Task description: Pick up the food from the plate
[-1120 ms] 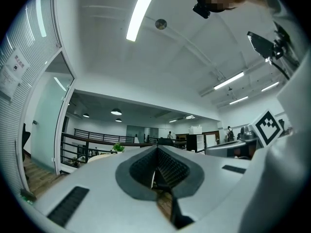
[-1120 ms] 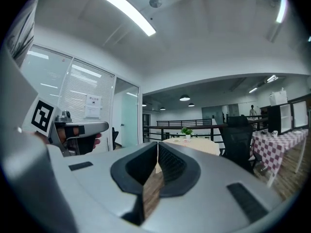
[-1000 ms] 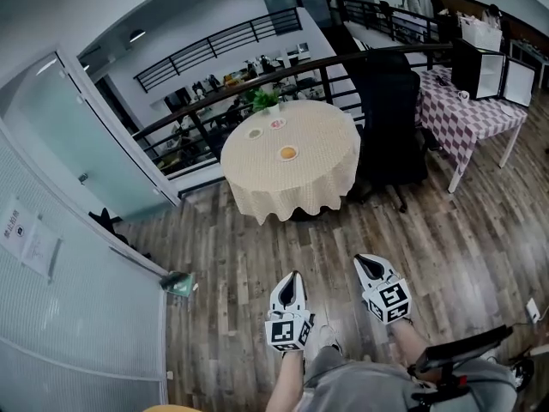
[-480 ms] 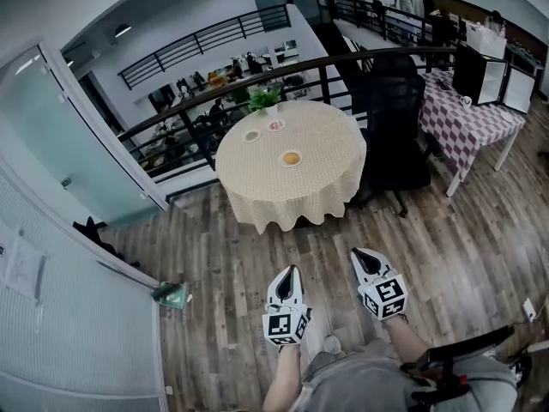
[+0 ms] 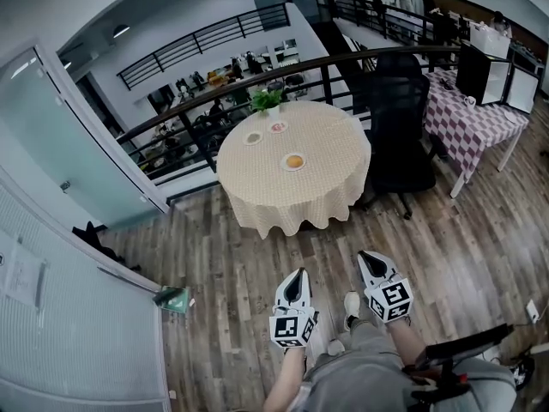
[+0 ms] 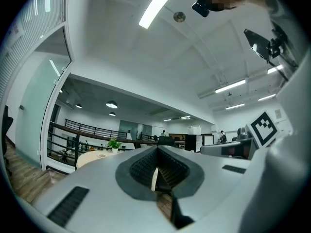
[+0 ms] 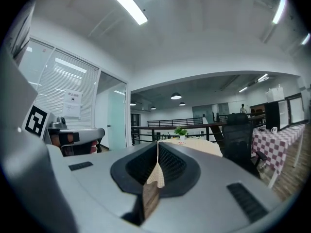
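While the round bench [image 5: 330, 140] with the checked cloth has grown slightly bigger and more centred in the head view than a second ago, it's still well apart from both tools, so this reads as approach, not grasp. Most of that shift came early; the last half second shows almost none, so the walk-up looks to be slowing. The left gripper [image 5: 297, 275] and right gripper [image 5: 367, 256] are low and near the body over the wood floor [image 5: 446, 239], pointing roughly level toward the bench. Jaws on both are together with nothing between them, same as in the earlier frames. Target is the orange food [image 5: 294, 160] on the near plate [image 5: 302, 166], about mid-bench. Two more small plates [image 5: 253, 137] sit farther back left, with a potted plant [image 5: 268, 99] at the far edge by the railing. A black office chair [image 5: 403, 136] stands just right of the bench. My read: nothing is picked yet. Next they need to close the gap, get the jaws apart, then come in from the near side. Can't tell from here what the food is or how soft.
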`<state>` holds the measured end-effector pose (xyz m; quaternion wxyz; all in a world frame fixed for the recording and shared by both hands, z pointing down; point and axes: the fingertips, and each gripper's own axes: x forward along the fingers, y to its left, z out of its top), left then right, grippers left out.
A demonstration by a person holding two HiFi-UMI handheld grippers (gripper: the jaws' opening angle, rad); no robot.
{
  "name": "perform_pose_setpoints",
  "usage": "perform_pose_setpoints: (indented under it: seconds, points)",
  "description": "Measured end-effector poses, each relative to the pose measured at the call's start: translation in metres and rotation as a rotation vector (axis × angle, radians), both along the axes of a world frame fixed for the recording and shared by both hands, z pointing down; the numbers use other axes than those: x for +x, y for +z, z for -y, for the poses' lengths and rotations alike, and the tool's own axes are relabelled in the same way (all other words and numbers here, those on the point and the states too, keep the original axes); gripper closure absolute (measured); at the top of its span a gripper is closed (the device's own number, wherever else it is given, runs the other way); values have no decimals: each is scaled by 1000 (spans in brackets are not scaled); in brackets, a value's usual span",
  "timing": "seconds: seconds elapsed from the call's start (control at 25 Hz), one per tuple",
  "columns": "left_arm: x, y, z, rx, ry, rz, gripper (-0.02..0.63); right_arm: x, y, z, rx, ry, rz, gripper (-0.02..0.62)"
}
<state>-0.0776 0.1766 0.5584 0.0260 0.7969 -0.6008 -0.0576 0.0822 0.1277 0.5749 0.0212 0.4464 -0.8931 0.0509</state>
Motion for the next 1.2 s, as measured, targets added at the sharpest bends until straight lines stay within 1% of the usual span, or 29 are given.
perform_pose_setpoints:
  seconds: [0.2,0.32,0.48,0.72,0.88,1.0,1.08,1.2]
  points:
    - [-13,-2,35,6,-22,6,597,-16,7,40,6,-24,17,580]
    - [-23,-6,70,23,-45,15,597,-25,4,76,19,-39,25,578]
    - [-36,-6,125,25,-62,15,597,-38,3,134,25,-62,33,578]
    - [-47,-9,215,30,-57,13,597,-58,-4,229,49,-93,54,580]
    - [-51,-12,273,21,-31,14,597,-65,-4,287,40,-110,64,580]
    - [-52,-11,317,19,-15,-2,597,-68,-1,329,40,-128,65,580]
    - [-51,-12,341,20,-19,-9,597,-66,-2,354,36,-134,67,580]
    - [-47,-16,365,11,-26,-5,596,-63,-3,380,22,-137,69,579]
